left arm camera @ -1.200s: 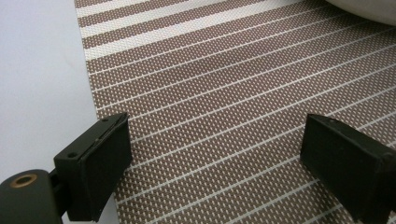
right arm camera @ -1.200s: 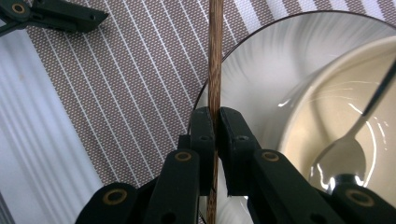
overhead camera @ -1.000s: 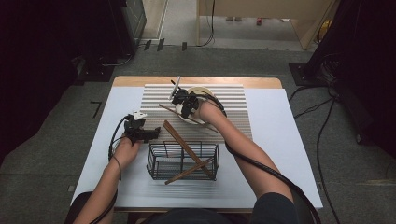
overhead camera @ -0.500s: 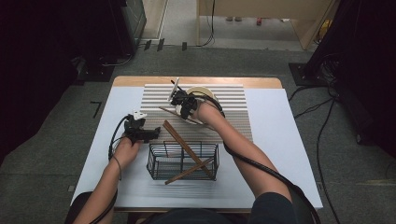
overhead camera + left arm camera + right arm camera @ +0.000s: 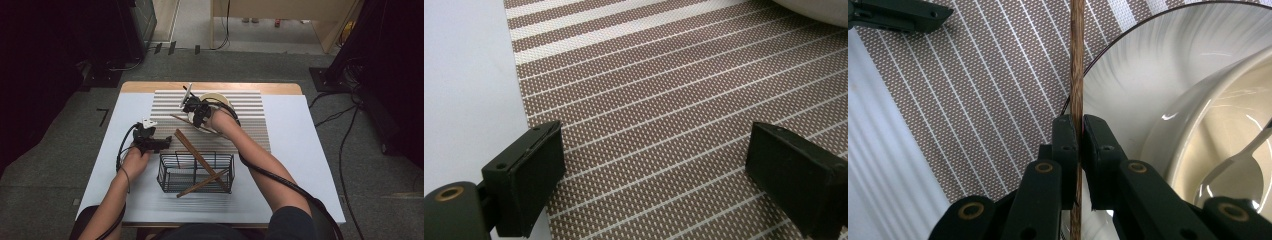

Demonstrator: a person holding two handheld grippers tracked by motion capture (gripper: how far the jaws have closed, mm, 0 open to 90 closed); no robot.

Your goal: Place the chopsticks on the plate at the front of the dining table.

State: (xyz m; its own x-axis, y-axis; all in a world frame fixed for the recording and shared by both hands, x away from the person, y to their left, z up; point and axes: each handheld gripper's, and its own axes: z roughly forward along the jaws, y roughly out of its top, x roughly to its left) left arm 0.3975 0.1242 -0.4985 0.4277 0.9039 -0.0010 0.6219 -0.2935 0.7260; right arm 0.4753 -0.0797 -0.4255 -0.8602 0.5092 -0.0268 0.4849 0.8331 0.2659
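Two tools work over a striped placemat [image 5: 250, 122] on the worktop [image 5: 305, 165]. The right tool [image 5: 1079, 131] is clamped on a wooden chopstick [image 5: 1077, 60], held just beside the rim of a white bowl [image 5: 1168, 85] at the placemat's far side; a spoon [image 5: 1243, 160] rests in that bowl. The left tool [image 5: 654, 165] hovers with jaws apart over the placemat's left edge. More chopsticks [image 5: 197, 157] lean in a wire basket [image 5: 196, 172] at the placemat's near edge.
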